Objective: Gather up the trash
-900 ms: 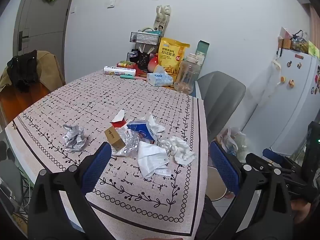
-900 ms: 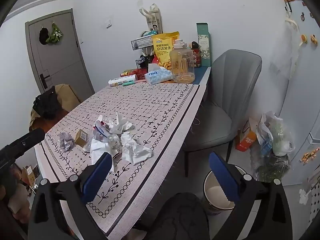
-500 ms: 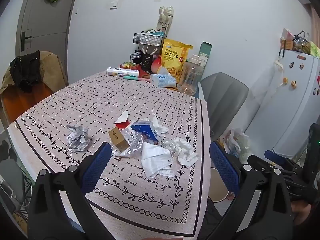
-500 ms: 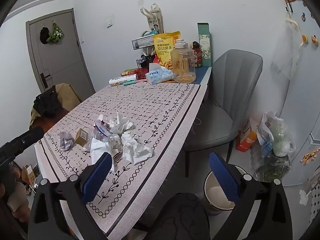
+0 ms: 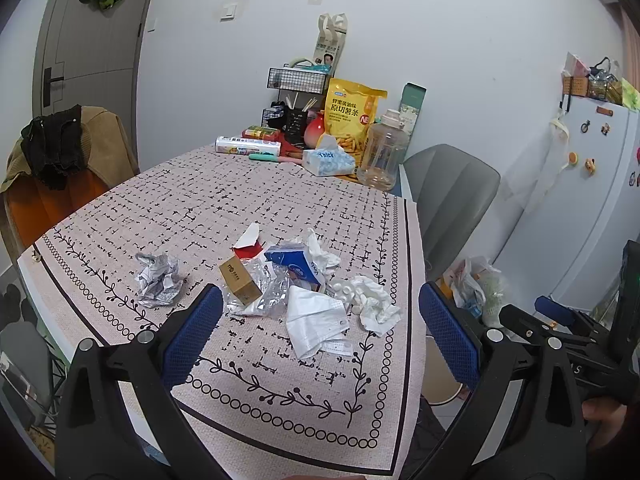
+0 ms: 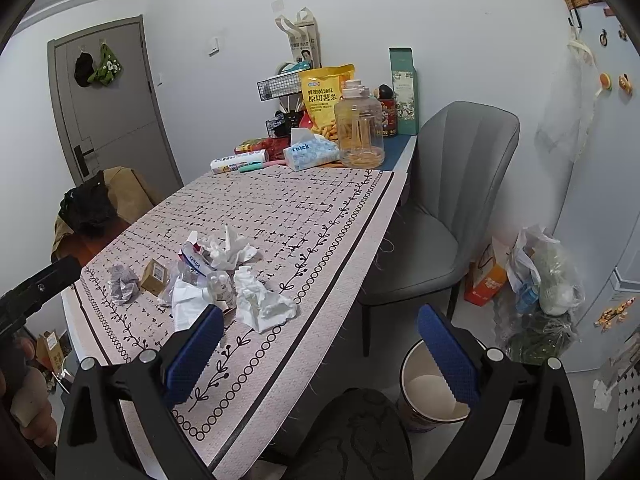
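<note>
A heap of trash lies near the table's front right corner: a crumpled paper ball (image 5: 157, 283), a small brown box (image 5: 239, 280), clear plastic wrap (image 5: 267, 289), a blue packet (image 5: 297, 266), a white face mask (image 5: 316, 319) and crumpled tissue (image 5: 374, 305). The heap also shows in the right wrist view, with the tissue (image 6: 262, 303) nearest. My left gripper (image 5: 320, 338) is open and empty, above the table's front edge just short of the heap. My right gripper (image 6: 320, 354) is open and empty, over the table's right edge. A white waste bin (image 6: 434, 390) stands on the floor below it.
The table (image 5: 224, 208) has a patterned cloth. At its far end stand a tissue pack (image 5: 328, 162), a clear jug (image 5: 383, 152), a yellow snack bag (image 5: 352, 114) and a wire rack. A grey chair (image 6: 448, 216) stands right of the table, bags (image 6: 540, 276) beside the fridge.
The left view has shifted slightly, so the trash heap sits a little lower and further right in it. The right view is almost unchanged. Both grippers stay open.
</note>
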